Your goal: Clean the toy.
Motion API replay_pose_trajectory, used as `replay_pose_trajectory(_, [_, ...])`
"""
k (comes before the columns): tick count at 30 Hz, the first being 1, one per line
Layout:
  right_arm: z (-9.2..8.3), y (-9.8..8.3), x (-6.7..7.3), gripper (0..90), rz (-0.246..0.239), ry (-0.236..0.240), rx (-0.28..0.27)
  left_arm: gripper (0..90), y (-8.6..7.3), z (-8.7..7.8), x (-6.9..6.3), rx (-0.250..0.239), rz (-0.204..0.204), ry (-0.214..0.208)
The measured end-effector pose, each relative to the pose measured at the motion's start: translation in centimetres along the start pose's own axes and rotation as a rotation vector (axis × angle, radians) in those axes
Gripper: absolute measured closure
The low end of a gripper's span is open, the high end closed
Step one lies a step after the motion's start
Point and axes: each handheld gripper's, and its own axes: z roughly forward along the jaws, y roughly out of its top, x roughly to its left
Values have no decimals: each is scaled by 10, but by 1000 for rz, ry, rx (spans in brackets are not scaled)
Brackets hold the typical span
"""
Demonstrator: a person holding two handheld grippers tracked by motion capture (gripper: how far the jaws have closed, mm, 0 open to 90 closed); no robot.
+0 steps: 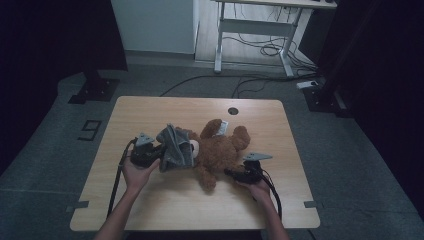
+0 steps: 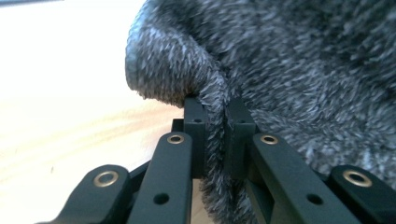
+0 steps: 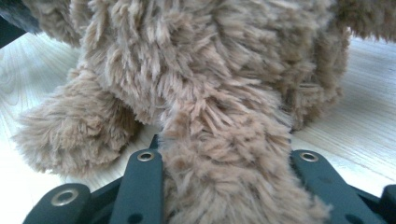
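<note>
Near the middle of the wooden table [image 1: 150,210], a brown teddy bear [image 1: 220,150] lay on its back, and a grey knitted garment [image 1: 175,147] sat bunched over its head at about nine o'clock from the body. The left gripper [image 1: 156,152] had its jaws almost fully shut on a fold of that knit, pinching the hem [image 2: 215,135] so it could be drawn along the toy, I judged. The right gripper [image 1: 231,173], at roughly four o'clock from the bear, had its jaws partly open around a plush limb [image 3: 224,177], pressing its sides, apparently to anchor the toy against the pull. The bear looked shaggy and soft, with a white tag [image 1: 223,127] at twelve o'clock; the garment was fuzzy, mottled grey.
</note>
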Motion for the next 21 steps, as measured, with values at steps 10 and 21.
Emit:
replay_pose_trajectory(10, [1, 1, 5, 623, -39, -12, 9, 811, 38, 3, -25, -76, 54, -116])
replay_pose_trajectory(21, [-1, 0, 9, 625, -56, -26, 31, 808, 66, 57, -87, 3, 179, -138])
